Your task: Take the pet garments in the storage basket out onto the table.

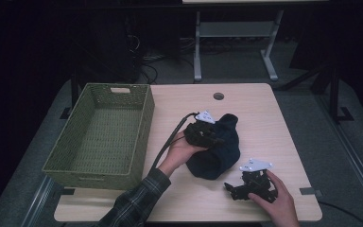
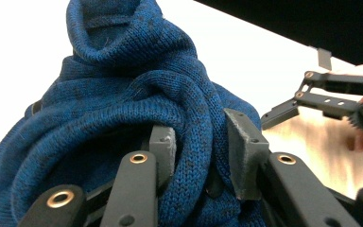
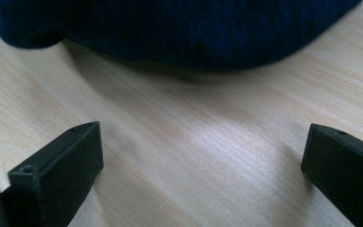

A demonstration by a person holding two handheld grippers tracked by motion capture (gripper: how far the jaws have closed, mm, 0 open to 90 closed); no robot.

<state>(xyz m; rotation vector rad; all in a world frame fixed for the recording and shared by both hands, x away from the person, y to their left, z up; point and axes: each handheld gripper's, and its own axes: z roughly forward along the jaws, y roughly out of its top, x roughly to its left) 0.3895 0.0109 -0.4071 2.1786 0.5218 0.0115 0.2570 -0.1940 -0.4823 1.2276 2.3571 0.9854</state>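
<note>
Nearest the person's edge of the pale wood-grain surface (image 1: 274,123), the right gripper (image 1: 236,187) lies low in the right hand (image 1: 274,198), a grey three-cornered plate on top. Its two blocky black jaws stand wide apart with nothing between them; in the right gripper view only bare, finely streaked wood lies in the gap, and the rounded edge of the dark blue knit garment (image 3: 179,28) sits just beyond the jaw tips, not touched by them.

Further in, the left hand (image 1: 182,149), coming out of a plaid sleeve (image 1: 134,203), holds the left gripper (image 1: 212,137) pressed into the garment (image 1: 217,146). In the left gripper view the grey-faced pads (image 2: 163,151) pinch a thick rolled fold of the garment (image 2: 123,109), so this gripper is closed on the fabric. The knit is ribbed and soft, bunched into twisted, rope-like folds with a cowl-shaped fold rising at the top. The heap rests near the middle of the surface, between the two grippers, and the right gripper (image 2: 331,94) shows beyond it with its linkage bars spread.

To the left, a rectangular olive-green woven basket (image 1: 144,127) sits at the surface's left edge, overhanging it, with a slot handle in its far wall. Near the far edge is a round cable hole (image 1: 218,96).
</note>
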